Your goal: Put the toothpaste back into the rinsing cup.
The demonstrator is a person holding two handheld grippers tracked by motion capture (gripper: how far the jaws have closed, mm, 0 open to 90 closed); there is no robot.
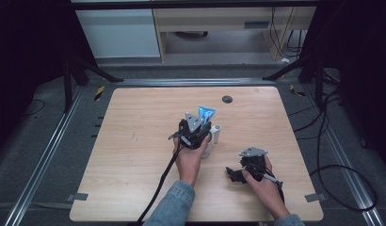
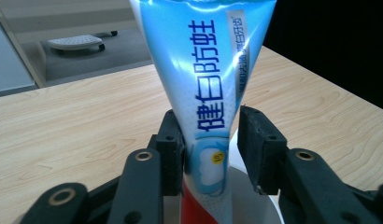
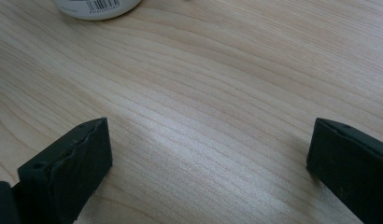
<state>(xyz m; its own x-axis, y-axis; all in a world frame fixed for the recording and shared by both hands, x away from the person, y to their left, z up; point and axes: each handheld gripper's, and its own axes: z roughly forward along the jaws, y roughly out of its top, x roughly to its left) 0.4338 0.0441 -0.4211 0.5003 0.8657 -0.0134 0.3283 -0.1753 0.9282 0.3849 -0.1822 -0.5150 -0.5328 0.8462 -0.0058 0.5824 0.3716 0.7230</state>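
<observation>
toothpaste tube (image 1: 205, 113) stands upright mid-table (image 1: 134, 141) in a white cup (image 1: 207, 149), left gripper (image 1: 195, 133) over it, right gripper (image 1: 238, 174) nearby, idle. left gripper view: fingers (image 2: 171, 154) flank the tube (image 2: 206, 93), left pad touching, right just apart. right gripper view: fingers (image 3: 77, 158) wide, white container (image 3: 98, 8) well ahead.

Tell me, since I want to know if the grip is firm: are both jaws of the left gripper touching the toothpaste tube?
Apart on one side. In the left gripper view, one jaw presses the toothpaste tube, the other stands off with a visible gap.
</observation>
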